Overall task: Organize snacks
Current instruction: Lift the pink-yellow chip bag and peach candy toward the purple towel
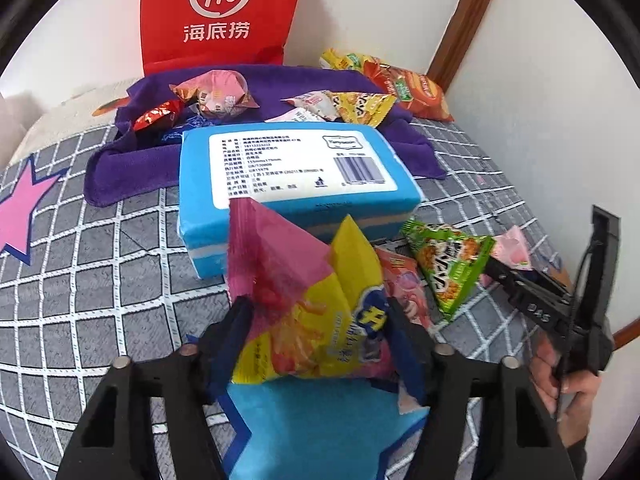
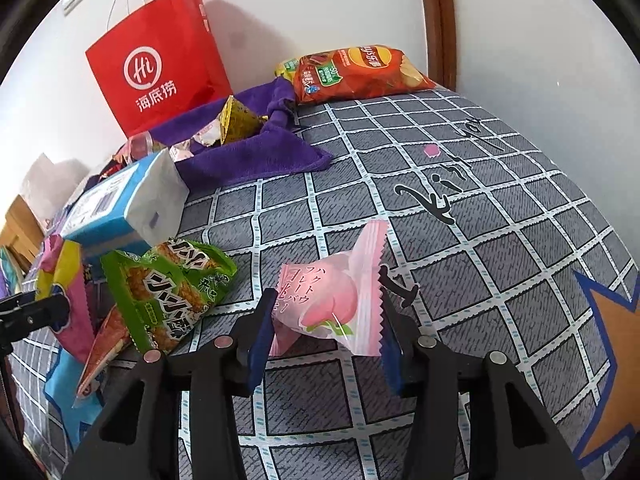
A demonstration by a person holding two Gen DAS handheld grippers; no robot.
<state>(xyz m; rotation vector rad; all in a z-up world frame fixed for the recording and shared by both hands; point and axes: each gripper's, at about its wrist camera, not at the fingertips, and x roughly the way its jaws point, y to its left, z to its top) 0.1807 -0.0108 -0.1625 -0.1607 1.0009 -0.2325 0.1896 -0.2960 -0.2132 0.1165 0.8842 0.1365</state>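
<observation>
My left gripper (image 1: 320, 320) is shut on a yellow and pink snack bag (image 1: 304, 300), which stands up between its fingers over the grey checked bedcover (image 1: 100, 248). A pink peach-printed packet (image 2: 332, 296) stands on the cover between the fingers of my right gripper (image 2: 324, 320). Its edges lie close to the pads without being squeezed, so this gripper is open. A green snack bag (image 2: 172, 296) and an orange packet (image 2: 104, 344) lie to the left of it. The green bag (image 1: 448, 264) also shows in the left wrist view.
A blue tissue pack (image 1: 296, 168) lies just beyond the held bag. Behind it a purple towel (image 1: 132, 168) carries several small snacks. A red paper bag (image 1: 216, 12) stands at the wall, and a red chips bag (image 2: 360, 72) lies in the corner.
</observation>
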